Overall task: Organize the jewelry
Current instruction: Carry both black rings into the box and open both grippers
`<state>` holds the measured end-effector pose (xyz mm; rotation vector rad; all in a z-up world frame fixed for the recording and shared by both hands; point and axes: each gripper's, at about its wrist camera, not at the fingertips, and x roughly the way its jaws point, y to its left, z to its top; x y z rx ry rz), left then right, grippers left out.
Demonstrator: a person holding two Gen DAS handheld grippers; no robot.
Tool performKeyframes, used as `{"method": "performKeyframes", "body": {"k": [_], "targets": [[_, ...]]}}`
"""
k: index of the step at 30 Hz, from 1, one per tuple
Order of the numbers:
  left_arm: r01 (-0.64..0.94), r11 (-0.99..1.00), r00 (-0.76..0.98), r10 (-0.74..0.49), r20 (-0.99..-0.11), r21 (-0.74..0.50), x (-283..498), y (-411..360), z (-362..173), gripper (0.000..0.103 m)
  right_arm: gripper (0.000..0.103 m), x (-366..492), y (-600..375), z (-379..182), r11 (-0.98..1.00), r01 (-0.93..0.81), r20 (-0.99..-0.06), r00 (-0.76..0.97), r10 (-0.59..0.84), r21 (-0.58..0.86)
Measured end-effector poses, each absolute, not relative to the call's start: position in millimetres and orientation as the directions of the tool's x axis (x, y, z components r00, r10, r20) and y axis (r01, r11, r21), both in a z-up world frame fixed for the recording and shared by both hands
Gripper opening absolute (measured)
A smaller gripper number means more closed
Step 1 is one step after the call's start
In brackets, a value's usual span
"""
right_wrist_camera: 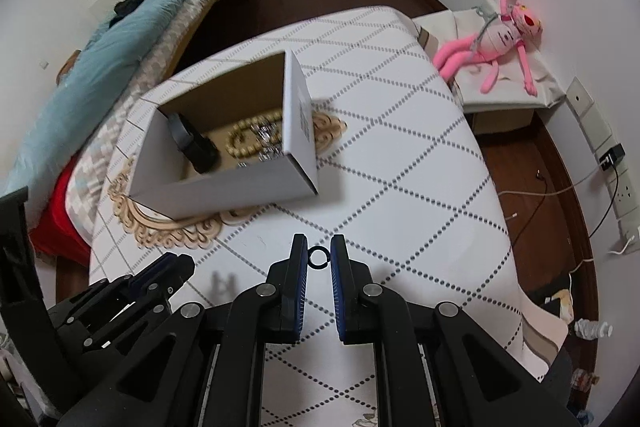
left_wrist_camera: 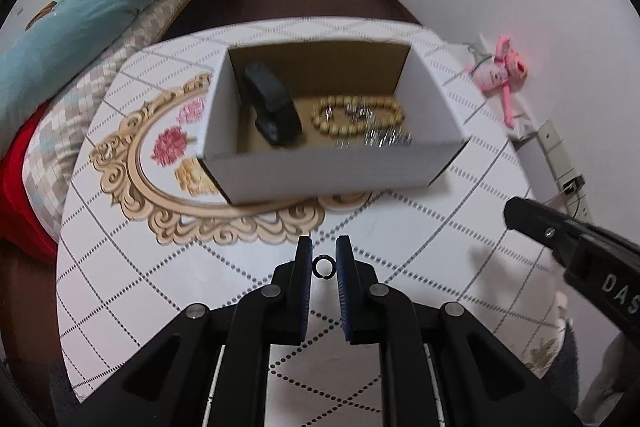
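A white cardboard box [left_wrist_camera: 320,179] stands open on the patterned table [left_wrist_camera: 160,267]. Inside lie a black watch [left_wrist_camera: 272,107], a wooden bead bracelet [left_wrist_camera: 356,115] and silver jewelry [left_wrist_camera: 380,139]. My left gripper [left_wrist_camera: 324,255] is shut on a small black ring [left_wrist_camera: 323,266], held above the table in front of the box. My right gripper [right_wrist_camera: 319,249] is shut on another small black ring [right_wrist_camera: 319,257], right of the box [right_wrist_camera: 224,187]. The left gripper also shows in the right wrist view [right_wrist_camera: 168,267], and the right one in the left wrist view [left_wrist_camera: 520,215].
A bed with a teal blanket [left_wrist_camera: 100,7] lies left of the table. A pink plush toy [right_wrist_camera: 500,31] lies on a low stand at the right. Wall sockets with cables [right_wrist_camera: 616,167] are on the right wall. Dark wooden floor lies beyond.
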<state>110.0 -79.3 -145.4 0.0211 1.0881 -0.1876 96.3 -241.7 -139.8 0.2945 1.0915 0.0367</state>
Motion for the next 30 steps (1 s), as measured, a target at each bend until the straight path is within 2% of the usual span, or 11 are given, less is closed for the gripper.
{"method": "performKeyframes", "body": {"k": [10,18,30], "targets": [[0.161,0.967,0.470,-0.253,-0.846,-0.199,161,-64,-85,0.009,0.012,128,-238,-94,0.946,0.046,-0.816,0.520,0.253,0.322],[0.107,0.968,0.368,-0.250,-0.896,-0.226,221,-40,-106,0.009,0.012,195,-223,-96,0.935,-0.010,-0.832,0.453,0.321,0.356],[0.079,0.982,0.319,-0.188,-0.929,-0.172,244,-35,-110,0.012,0.013,245,-201,-129,0.944,-0.060,-0.900,0.287,0.327,0.324]]}}
